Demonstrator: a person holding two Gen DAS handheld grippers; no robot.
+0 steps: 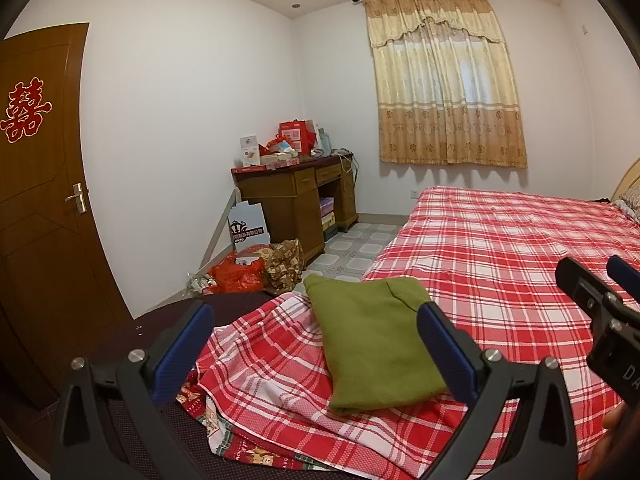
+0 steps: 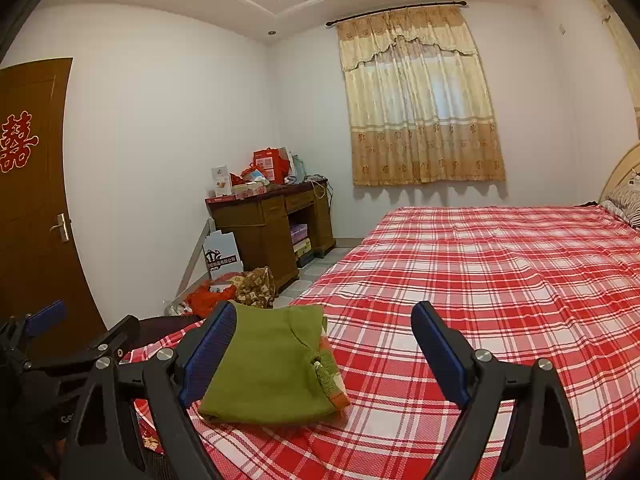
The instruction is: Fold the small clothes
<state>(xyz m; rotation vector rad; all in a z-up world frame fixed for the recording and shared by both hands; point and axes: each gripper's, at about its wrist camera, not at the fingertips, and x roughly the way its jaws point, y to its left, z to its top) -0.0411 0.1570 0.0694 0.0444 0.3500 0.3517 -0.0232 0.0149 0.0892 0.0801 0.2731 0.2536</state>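
Observation:
A small green garment (image 1: 372, 340) lies folded into a flat rectangle on the near corner of the bed, on the red plaid sheet (image 1: 500, 248). It also shows in the right wrist view (image 2: 272, 368), with an orange patterned edge and a small tag on its right side. My left gripper (image 1: 316, 344) is open and empty, held just short of the garment, its fingers to either side. My right gripper (image 2: 324, 348) is open and empty, the garment in front of its left finger. The right gripper also shows at the right edge of the left wrist view (image 1: 600, 292).
The plaid bed (image 2: 500, 280) stretches to the right and back. A wooden desk (image 1: 296, 200) piled with boxes stands in the far corner, with bags (image 1: 240, 276) on the floor beside it. A brown door (image 1: 40, 184) is at the left. A curtained window (image 1: 444, 92) is behind.

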